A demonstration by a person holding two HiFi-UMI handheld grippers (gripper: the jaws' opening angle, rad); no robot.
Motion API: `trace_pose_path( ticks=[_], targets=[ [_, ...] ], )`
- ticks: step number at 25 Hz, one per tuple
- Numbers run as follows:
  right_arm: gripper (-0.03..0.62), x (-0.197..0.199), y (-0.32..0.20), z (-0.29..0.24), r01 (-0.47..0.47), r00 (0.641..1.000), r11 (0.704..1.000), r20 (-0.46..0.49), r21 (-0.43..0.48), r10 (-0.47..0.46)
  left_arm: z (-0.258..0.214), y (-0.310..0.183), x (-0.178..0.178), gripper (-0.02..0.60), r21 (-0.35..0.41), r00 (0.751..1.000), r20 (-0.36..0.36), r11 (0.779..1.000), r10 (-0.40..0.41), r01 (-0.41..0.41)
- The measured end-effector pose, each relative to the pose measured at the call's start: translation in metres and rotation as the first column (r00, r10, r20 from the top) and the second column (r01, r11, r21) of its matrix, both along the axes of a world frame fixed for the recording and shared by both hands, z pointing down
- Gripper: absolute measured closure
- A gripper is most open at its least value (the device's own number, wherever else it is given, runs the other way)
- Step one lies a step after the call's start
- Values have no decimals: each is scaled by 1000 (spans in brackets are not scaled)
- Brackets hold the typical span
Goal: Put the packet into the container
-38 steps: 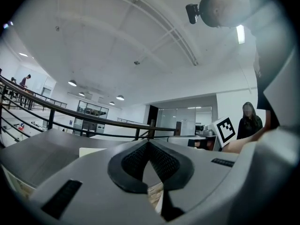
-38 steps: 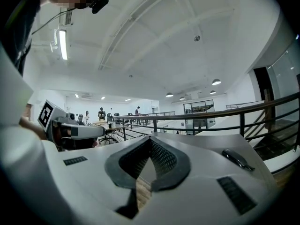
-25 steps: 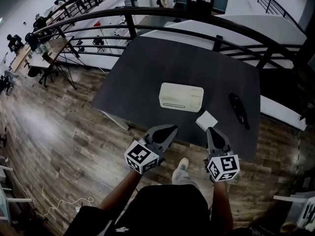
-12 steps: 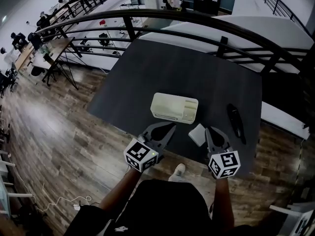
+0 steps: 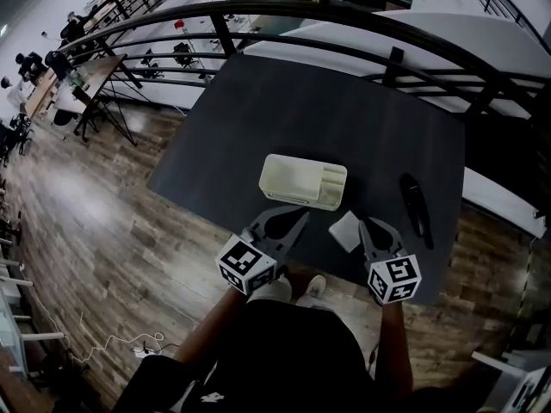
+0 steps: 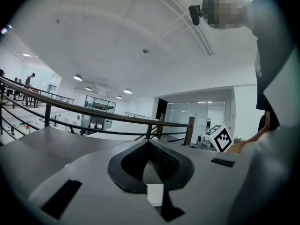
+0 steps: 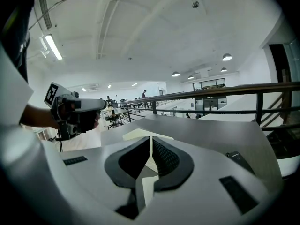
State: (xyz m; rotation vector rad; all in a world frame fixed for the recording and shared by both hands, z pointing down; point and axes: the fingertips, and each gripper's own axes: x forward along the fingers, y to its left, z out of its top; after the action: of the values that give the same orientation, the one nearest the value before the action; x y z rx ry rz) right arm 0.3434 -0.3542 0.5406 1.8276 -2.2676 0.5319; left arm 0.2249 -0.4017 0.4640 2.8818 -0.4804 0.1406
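The left gripper [image 5: 300, 218] and right gripper [image 5: 364, 224] are held pressed shut low in the middle, the white packet [image 5: 344, 231] laid between them, just under the cream container [image 5: 303, 181].

dark table [image 5: 327, 119], wood floor [image 5: 103, 222], blk railing [image 5: 258, 7], ceiling lights [image 7: 227, 57]

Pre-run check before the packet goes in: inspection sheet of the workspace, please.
Surface: dark table, near a railing.
Job's things: cream container, open-topped, mid-table; white packet lying on the table beside it, not inside.
Clutter: slim black object on the table's right side.
Grippers: left gripper shut, empty; right gripper shut, tips next to the packet.
Cables: thin cable on the wooden floor, away from the table.
Surroundings: black railing behind the table; people at desks far left.
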Motion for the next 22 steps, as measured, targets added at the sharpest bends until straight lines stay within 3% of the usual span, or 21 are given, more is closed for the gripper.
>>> trace_pose_path(
  ticks=[5,12,18,22],
  targets=[
    [591,7,0,8,-18,999,998,-42,-56,15,-5,-8,5,576,-6,999,-6,999,40,-40],
    [587,5,-1,38,7,980,987,-193,-161,-38,-3,-20,7,575,-7,998,-1,998,66,-66],
    [369,-8,1,90,101,962,945,-214,-311,-173,4,-28,1,577,-1,997,34,998,66,-66],
    [189,-13,4,126,138,947,898,-210,-417,-243,7,-32,-2,577,2,997,40,998,70,-71]
  ],
)
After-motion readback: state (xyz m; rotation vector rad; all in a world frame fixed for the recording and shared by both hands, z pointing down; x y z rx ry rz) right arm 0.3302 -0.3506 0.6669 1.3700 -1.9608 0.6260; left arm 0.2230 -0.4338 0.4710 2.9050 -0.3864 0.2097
